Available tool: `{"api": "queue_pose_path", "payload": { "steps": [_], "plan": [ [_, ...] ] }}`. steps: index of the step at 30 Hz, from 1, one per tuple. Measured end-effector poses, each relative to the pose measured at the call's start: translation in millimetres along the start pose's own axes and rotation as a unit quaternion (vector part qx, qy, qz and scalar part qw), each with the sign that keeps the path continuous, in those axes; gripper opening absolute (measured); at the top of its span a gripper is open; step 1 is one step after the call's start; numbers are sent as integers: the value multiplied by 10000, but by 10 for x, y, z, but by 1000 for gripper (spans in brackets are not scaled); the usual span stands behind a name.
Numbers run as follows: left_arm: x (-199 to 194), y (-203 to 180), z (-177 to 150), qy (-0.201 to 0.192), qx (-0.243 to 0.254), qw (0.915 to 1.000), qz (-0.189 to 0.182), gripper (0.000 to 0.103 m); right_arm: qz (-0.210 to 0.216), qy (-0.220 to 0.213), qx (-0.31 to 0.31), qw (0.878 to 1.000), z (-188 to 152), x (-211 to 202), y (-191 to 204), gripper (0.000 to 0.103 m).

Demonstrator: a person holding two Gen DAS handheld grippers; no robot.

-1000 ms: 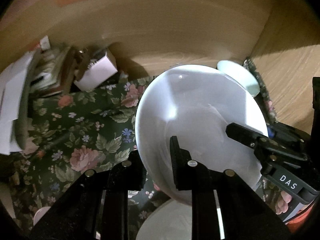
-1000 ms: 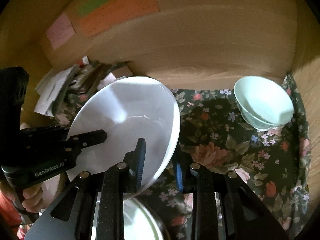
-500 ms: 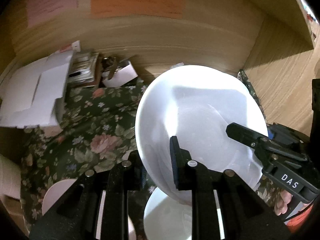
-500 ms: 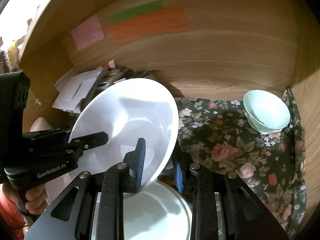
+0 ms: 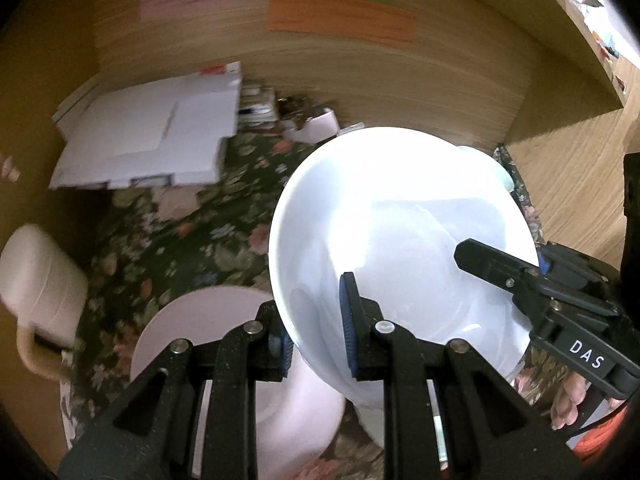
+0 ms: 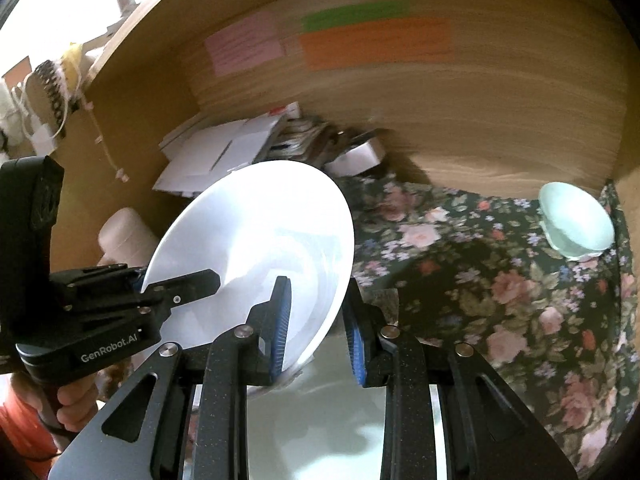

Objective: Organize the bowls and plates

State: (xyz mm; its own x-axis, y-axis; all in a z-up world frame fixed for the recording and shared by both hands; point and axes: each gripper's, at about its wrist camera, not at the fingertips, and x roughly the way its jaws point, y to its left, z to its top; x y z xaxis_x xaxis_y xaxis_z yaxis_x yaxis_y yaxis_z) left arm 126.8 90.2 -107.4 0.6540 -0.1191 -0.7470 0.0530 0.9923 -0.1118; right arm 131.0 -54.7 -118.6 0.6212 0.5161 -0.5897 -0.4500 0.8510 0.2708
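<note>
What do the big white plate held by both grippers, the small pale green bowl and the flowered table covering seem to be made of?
White plate: likely glazed ceramic or porcelain; smooth, glossy, with bright glare across its face. Melamine cannot be ruled out.
Pale green bowl: probably glazed ceramic too; even celadon-like tint, soft sheen, thick rim.
Flowered covering: printed fabric or possibly oilcloth; dark ground with roses, mostly matt, lying flat; blur hides any weave.

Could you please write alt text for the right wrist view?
Two claws, right and left, grip opposite rim edges of a tilted white plate above a floral tablecloth. A pale green bowl sits at the far right corner.
</note>
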Motion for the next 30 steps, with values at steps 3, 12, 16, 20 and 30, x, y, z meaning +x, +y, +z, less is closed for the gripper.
{"api": "queue_pose_path", "payload": {
  "steps": [3, 12, 16, 20, 30],
  "plan": [
    [-65, 161, -113, 5, -139, 9999, 53, 20, 105, 66, -68, 9999, -39, 71, 123, 24],
    [-165, 592, -416, 84, -518, 9983, 247, 20, 492, 372, -241, 9978, -170, 336, 454, 24],
    [-155, 751, -548, 151, -649, 9974, 272, 20, 592, 519, -290, 9965, -236, 454, 550, 23],
    [-105, 847, -683, 208, -747, 9966, 283, 20, 662, 686, -270, 9951, -302, 577, 608, 23],
    [-36, 984, -840, 273, -854, 9955, 301, 20, 603, 841, -405, 9938, -356, 739, 710, 23]
  ]
}}
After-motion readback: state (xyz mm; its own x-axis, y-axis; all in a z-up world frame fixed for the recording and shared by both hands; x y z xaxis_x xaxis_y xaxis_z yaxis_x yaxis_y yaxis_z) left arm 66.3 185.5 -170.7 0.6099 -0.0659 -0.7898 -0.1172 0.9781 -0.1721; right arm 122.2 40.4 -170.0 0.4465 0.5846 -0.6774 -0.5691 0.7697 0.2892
